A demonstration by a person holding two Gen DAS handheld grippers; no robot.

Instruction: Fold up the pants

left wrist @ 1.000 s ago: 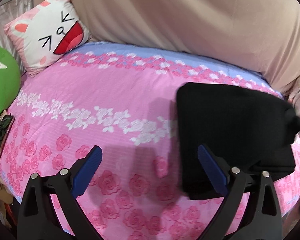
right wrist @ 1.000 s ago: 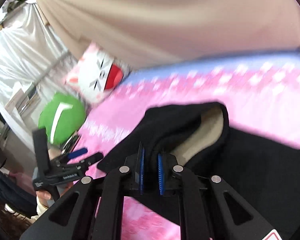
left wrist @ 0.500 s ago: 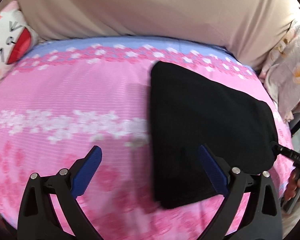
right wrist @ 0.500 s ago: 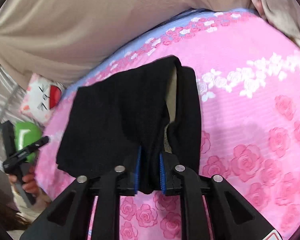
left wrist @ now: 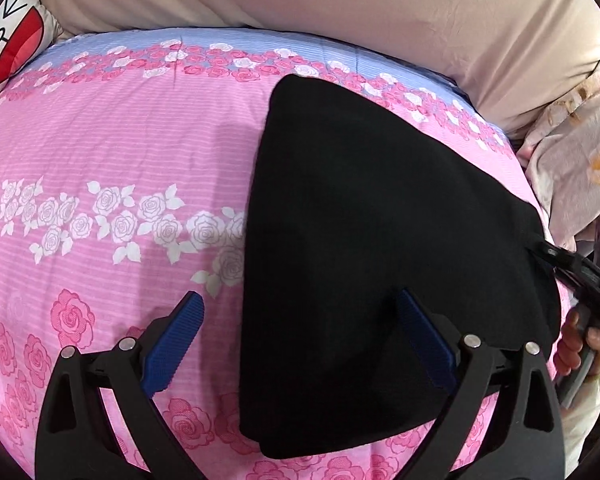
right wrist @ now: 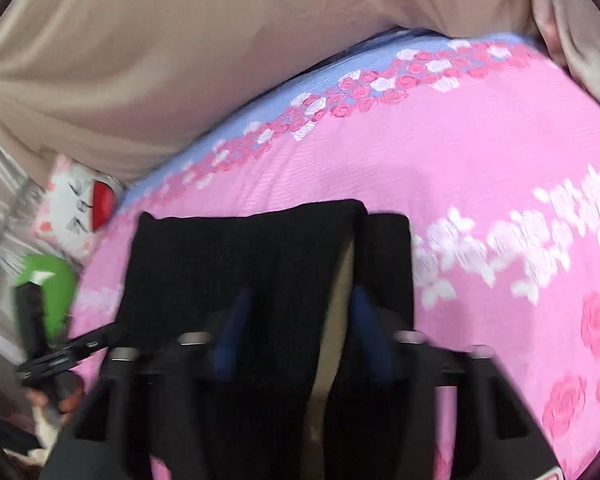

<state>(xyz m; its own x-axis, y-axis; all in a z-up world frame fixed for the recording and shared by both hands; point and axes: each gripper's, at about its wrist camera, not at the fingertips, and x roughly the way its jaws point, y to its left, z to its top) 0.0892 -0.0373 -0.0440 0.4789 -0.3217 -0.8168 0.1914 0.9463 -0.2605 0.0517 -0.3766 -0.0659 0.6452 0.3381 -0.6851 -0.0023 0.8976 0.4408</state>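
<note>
**Two grippers at folded pants (left wrist: 380, 220) on a bed**

Both wrist views look down on a pink rose-print bedsheet (left wrist: 120, 140) with a blue strip along its far edge. Black pants lie on the right half of the sheet in the left wrist view. They are folded into a flat, roughly triangular block whose near corner reaches almost to the front edge of the bed.

Left gripper (left wrist: 299, 298): the jaws are spread wide and straddle the left edge of the pants. One blue pad is over bare sheet and the other over black cloth, with nothing pinched. Whether either pad touches the surface cannot be told.

Right gripper (right wrist: 300, 292): it sits at the near right corner of the pants, with a hand (left wrist: 580, 344) on its handle. Its own view is blurred. The jaws stand apart and are closing, with black fabric and a strip of beige lining (right wrist: 342, 280) between them. The pads do not visibly press on the cloth.

Surroundings: a cat-face pillow (left wrist: 8, 48) sits at the far left corner of the bed, and a green cushion (right wrist: 48, 280) lies beside it. A beige drape (left wrist: 340, 0) hangs behind the bed. A pale flowered fabric (left wrist: 580, 160) lies bunched at the right end.
</note>
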